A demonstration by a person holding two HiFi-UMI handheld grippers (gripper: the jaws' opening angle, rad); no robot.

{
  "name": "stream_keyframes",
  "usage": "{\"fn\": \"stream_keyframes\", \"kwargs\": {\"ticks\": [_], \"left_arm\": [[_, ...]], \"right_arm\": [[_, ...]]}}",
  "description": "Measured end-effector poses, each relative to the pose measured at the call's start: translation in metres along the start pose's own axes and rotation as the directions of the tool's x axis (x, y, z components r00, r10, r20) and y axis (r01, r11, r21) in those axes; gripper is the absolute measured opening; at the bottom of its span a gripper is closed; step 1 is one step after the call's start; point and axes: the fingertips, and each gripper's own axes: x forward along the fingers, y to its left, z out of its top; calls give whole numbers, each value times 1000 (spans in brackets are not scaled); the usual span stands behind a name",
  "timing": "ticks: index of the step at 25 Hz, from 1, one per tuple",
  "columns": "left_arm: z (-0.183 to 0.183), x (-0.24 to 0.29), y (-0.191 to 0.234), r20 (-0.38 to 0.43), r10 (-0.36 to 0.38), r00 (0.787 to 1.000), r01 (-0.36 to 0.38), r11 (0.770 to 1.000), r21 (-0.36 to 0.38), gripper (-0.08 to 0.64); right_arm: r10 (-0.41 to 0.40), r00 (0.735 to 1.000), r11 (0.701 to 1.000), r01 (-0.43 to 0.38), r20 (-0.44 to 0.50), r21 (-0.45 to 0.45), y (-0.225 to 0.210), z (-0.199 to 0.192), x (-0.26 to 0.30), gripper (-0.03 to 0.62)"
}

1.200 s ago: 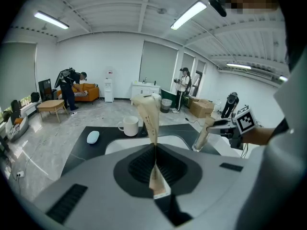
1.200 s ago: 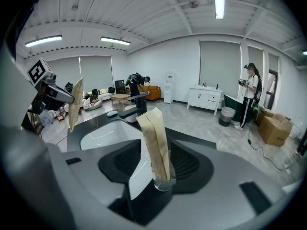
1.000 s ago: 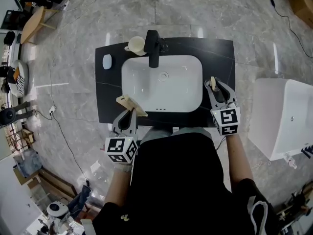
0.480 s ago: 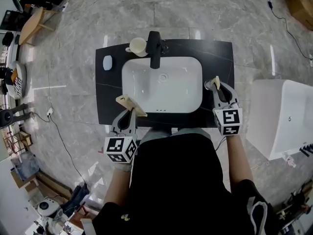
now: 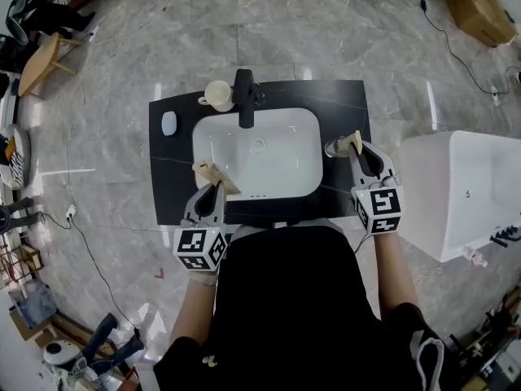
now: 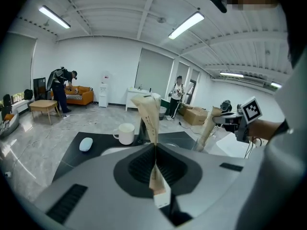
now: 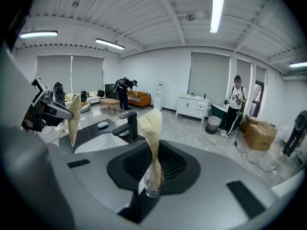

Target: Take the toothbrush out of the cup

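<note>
- The right gripper [image 7: 153, 164] has its jaws pressed together on a beige-wrapped toothbrush [image 7: 153, 133], which stands upright between them.
- A small clear cylinder [image 7: 150, 186] sits at the toothbrush's lower end; I cannot tell whether it is a cap or a holder.
- The left gripper [image 6: 155, 162] is likewise clamped, pinching a flat beige paper sleeve [image 6: 148, 114] with a white boxy end below the jaws.
- In the head view the right gripper [image 5: 358, 155] hangs over the worktop [image 5: 342, 104] by its right edge, beside the basin [image 5: 212, 149]. The left gripper [image 5: 213, 190] is over the front edge, at the basin's front-left corner.
- Both grippers point away from the person and tilt downward, with the forearms reaching forward on either side of a black top.
- The white cup [image 5: 218, 94] stands at the back edge, just left of the black tap [image 5: 243, 98], well apart from the toothbrush; its inside is too small to read.
- A pale blue oval [image 5: 168, 123] lies near the left edge.
</note>
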Motion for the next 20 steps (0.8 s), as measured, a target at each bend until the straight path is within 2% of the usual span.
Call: {"fn": "stream_keyframes", "kwargs": {"ticks": [12,20], "left_arm": [[8,19,-9,28,-111,993,110,994,22,25],[15,39,-29,17,-217,976,216,975,58,25]], "right_arm": [[-86,992,996,86,93,7,-3,64,-55,55],[-147,979,989,144,139,35,-1,82,-90,55]]}}
